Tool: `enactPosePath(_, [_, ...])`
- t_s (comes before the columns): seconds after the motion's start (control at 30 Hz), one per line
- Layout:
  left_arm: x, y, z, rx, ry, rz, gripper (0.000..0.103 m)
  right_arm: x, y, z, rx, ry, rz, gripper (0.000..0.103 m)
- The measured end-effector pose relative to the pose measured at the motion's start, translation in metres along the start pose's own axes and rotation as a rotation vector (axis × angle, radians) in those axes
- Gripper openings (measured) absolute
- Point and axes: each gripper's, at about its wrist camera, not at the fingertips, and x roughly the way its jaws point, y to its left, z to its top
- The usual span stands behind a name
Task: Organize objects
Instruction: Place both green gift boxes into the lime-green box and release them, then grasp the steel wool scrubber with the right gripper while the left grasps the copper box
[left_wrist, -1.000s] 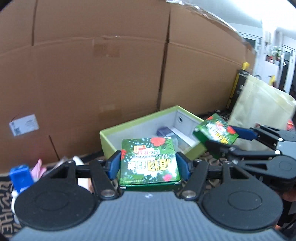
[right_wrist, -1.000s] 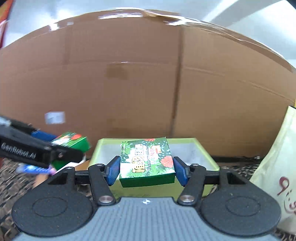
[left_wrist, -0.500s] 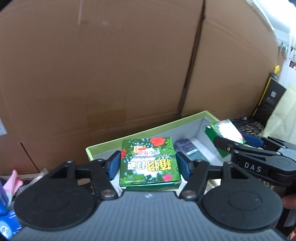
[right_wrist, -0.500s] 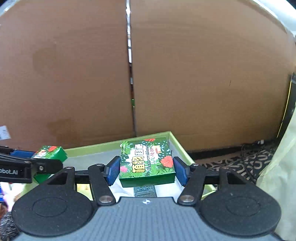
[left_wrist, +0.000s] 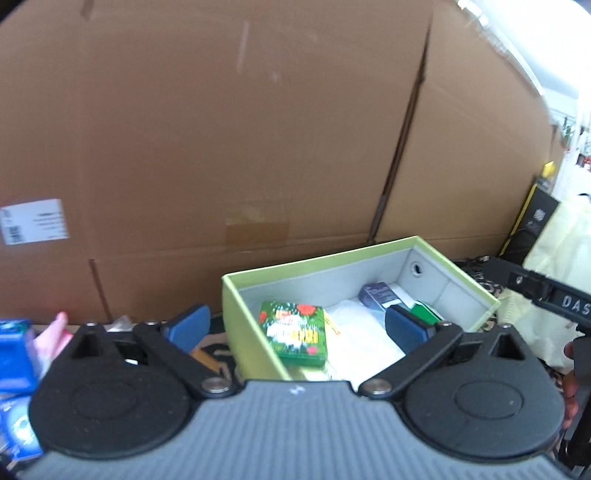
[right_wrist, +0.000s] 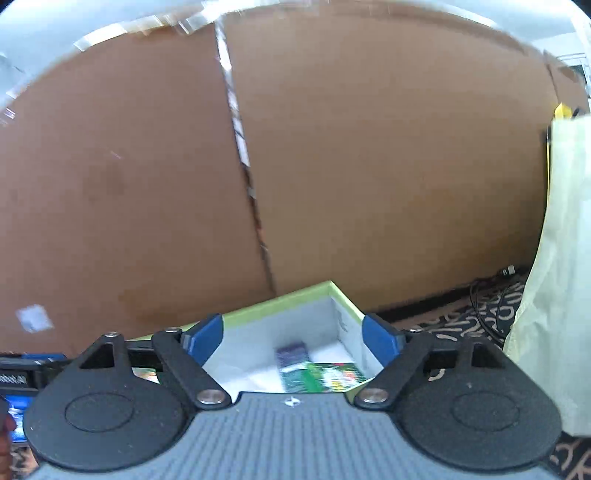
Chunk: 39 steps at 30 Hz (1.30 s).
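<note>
A light green storage box (left_wrist: 314, 258) with a grey lining stands against a cardboard wall. One green flowered carton (left_wrist: 293, 332) lies inside it at the left. My left gripper (left_wrist: 295, 328) hangs over it, jaws opening wide, and neither blue pad touches the carton. A second green flowered carton (right_wrist: 325, 374) lies blurred in the box (right_wrist: 295, 295) beside a purple carton (right_wrist: 291, 354). Above it my right gripper (right_wrist: 293, 338) is opening, with nothing pressed between its pads. The right gripper's black arm (left_wrist: 546, 291) shows at the right edge.
A tall brown cardboard wall (left_wrist: 258, 129) closes off the back. A pale yellow bag (right_wrist: 554, 258) stands right of the box. Blue and pink items (left_wrist: 14, 354) lie to the left. A patterned rug (right_wrist: 461, 321) and a black cable (right_wrist: 487, 288) cover the floor.
Both grippers held a green flowered carton and have let go. The cartons have dropped into the light green box. Both pairs of jaws have spread wide.
</note>
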Motion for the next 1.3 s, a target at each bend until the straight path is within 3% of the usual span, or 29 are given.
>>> enactPosePath(0.2, [-0.063,0.014,-0.039,0.031,-0.011,0.066,0.103,-0.068,0.036,-0.018,0.003,-0.059,0.094,0.093])
enactPosePath(0.4, [-0.122,0.059,-0.079,-0.085,0.018,0.133,0.103,-0.107,0.082,-0.065,-0.069,0.005,0.173,0.094])
enactPosePath(0.63, [-0.164,0.111,-0.125,-0.200,0.074,0.222,0.103,-0.111,0.137,-0.126,-0.174,0.151,0.245,0.094])
enactPosePath(0.83, [-0.179,0.142,-0.149,-0.291,0.103,0.259,0.103,-0.092,0.172,-0.153,-0.248,0.243,0.256,0.090])
enactPosePath(0.97, [-0.188,0.156,-0.156,-0.323,0.095,0.280,0.103,-0.062,0.182,-0.153,-0.244,0.303,0.257,0.082])
enactPosePath(1.17, [-0.189,0.166,-0.157,-0.361,0.105,0.284,0.103,-0.033,0.199,-0.144,-0.210,0.308,0.301,0.074])
enactPosePath(1.23, [-0.186,0.167,-0.155,-0.365,0.106,0.275,0.103,-0.023,0.204,-0.144,-0.215,0.317,0.302,0.060])
enactPosePath(1.3, [-0.183,0.165,-0.151,-0.362,0.100,0.261,0.103,-0.017,0.205,-0.145,-0.222,0.338,0.293,0.039])
